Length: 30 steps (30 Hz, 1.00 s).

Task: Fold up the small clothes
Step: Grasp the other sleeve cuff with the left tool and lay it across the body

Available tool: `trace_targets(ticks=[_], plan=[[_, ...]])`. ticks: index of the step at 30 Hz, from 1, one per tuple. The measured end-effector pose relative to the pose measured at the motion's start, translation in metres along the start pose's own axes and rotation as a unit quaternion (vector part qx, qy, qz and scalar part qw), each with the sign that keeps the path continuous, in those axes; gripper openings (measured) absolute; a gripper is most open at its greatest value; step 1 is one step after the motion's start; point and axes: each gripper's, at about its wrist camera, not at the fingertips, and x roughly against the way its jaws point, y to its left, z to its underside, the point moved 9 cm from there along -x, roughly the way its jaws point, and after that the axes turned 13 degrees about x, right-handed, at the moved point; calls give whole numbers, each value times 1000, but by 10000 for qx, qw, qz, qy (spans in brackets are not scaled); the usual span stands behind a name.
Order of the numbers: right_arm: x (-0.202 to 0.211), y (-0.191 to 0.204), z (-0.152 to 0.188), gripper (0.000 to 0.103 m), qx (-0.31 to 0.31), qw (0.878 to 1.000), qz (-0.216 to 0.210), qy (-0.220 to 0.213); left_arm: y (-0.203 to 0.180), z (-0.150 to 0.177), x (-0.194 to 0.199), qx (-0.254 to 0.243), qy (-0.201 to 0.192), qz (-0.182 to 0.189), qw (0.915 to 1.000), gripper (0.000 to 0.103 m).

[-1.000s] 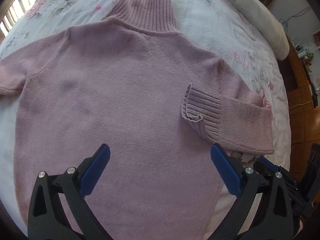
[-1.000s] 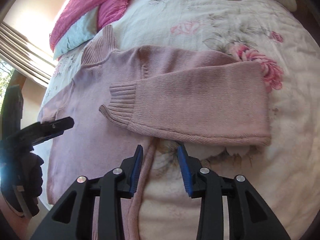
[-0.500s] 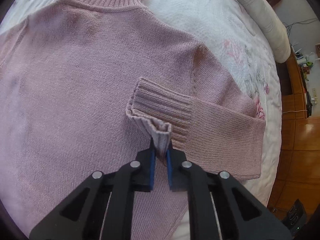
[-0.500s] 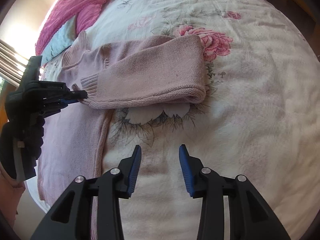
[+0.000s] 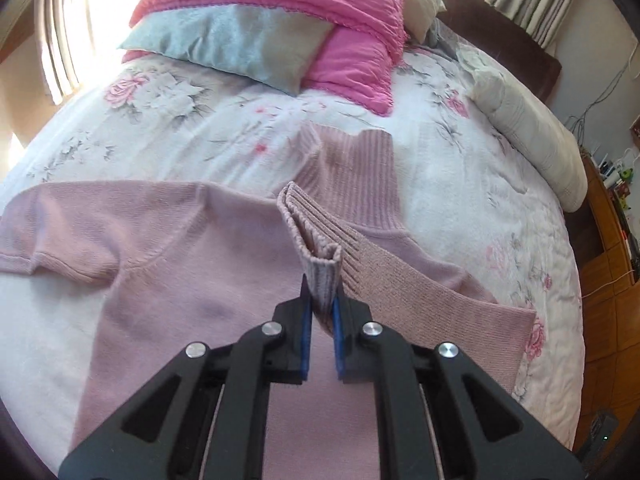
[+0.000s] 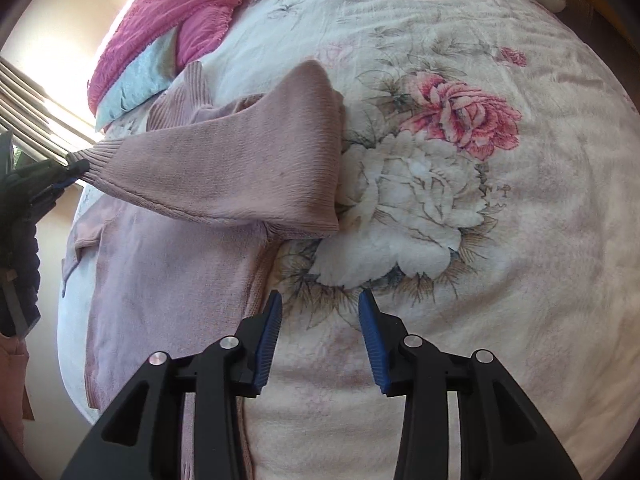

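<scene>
A pale pink knit sweater (image 5: 168,264) lies flat on the floral bedspread (image 5: 208,128), its ribbed collar (image 5: 352,172) pointing toward the pillows. My left gripper (image 5: 320,312) is shut on the ribbed cuff (image 5: 316,248) of the sweater's right sleeve and holds it raised above the body. In the right wrist view the same sleeve (image 6: 240,168) stretches up and left to the left gripper (image 6: 74,170) at the frame's edge. My right gripper (image 6: 320,320) stands open over the bedspread (image 6: 500,240), just right of the sweater's side seam (image 6: 256,280), with nothing between its fingers.
Pink pillows (image 5: 304,4) and a pale blue pillow (image 5: 236,48) lie at the head of the bed. A rolled white quilt (image 5: 532,132) runs along the right edge, with wooden furniture (image 5: 608,240) beyond it. A window with curtains (image 6: 36,92) is on the left.
My left gripper came down open, shut on the sleeve cuff, and has now lifted it up off the sweater. The right gripper backed away from the sleeve and stayed open.
</scene>
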Motion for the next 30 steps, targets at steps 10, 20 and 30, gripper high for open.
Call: trace_targets(ticks=[10, 20, 30], plan=[[-45, 58, -82, 41, 192, 9984, -463, -263, 113, -11, -59, 90, 452, -889, 9950, 8], [-87, 59, -68, 41, 306, 9980, 81, 539, 174, -23, -35, 445, 203, -1158, 9921, 14], [-117, 91, -64, 43, 368, 9954, 209, 864, 132, 23, -89, 102, 1086, -714, 9915, 20]])
